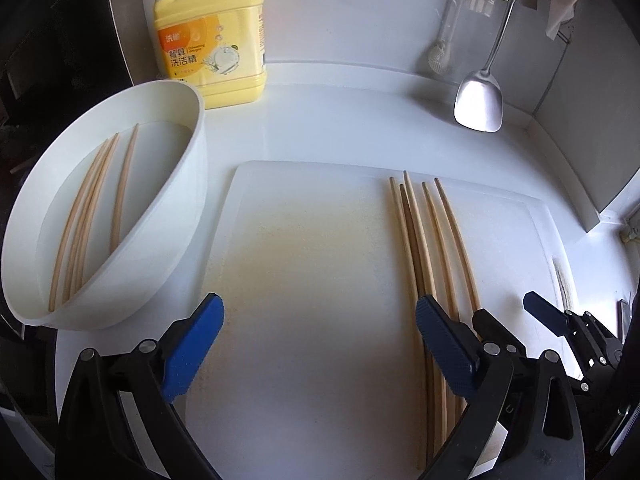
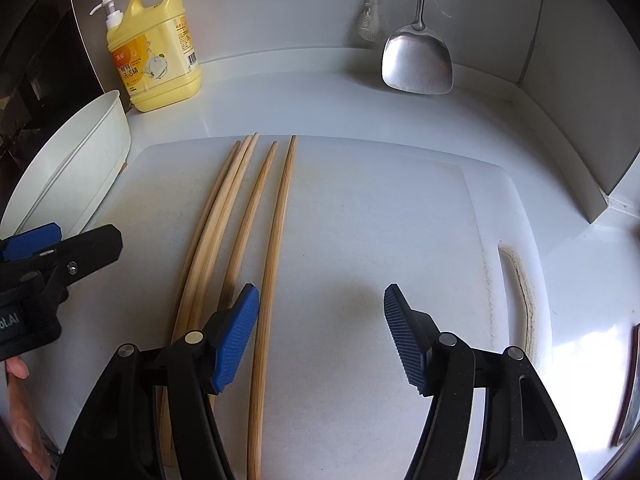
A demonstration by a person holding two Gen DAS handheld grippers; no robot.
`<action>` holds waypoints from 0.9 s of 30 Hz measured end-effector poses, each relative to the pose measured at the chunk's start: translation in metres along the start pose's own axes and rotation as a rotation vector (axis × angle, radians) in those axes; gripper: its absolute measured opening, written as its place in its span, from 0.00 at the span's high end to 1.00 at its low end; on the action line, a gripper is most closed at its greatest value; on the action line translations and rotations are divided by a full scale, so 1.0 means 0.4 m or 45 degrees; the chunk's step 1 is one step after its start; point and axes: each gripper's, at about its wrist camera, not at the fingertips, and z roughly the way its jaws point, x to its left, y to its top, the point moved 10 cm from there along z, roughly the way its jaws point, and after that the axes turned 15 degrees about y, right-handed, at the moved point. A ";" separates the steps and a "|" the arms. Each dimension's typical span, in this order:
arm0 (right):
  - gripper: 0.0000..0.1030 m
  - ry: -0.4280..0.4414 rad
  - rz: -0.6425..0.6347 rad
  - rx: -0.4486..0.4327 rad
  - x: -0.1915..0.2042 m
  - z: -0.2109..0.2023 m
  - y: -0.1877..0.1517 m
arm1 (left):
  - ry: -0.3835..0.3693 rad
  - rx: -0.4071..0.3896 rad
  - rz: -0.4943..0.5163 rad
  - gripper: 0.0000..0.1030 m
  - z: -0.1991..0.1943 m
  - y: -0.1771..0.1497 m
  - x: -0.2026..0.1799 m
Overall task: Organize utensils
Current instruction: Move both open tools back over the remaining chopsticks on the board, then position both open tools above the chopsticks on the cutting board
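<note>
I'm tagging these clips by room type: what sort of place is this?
Most likely a home kitchen counter. A yellow dish soap jug stands at the back, a metal spatula hangs against the wall, and chopsticks lie on a white cutting board beside a white basin.

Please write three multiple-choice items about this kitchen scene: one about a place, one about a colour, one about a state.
1. Where do the loose chopsticks lie?
A. on the cutting board
B. under the spatula
C. beside the bottle

2. What colour is the detergent bottle?
A. green
B. yellow
C. red

3. What does the right gripper hold?
A. a chopstick
B. the spatula
C. nothing

Key: 1 A, they rest on the white board; 2 B, its body is plainly yellow; 3 C, its jaws stand apart and one chopstick lies loose between them.
</note>
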 end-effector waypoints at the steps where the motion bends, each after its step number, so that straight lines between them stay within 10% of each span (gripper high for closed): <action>1: 0.39 0.006 -0.001 -0.003 -0.002 0.001 0.000 | -0.001 0.004 0.005 0.08 0.004 -0.002 -0.010; 27: 0.39 0.043 -0.007 -0.048 -0.045 -0.015 0.009 | -0.045 0.051 -0.001 0.08 0.060 -0.024 -0.084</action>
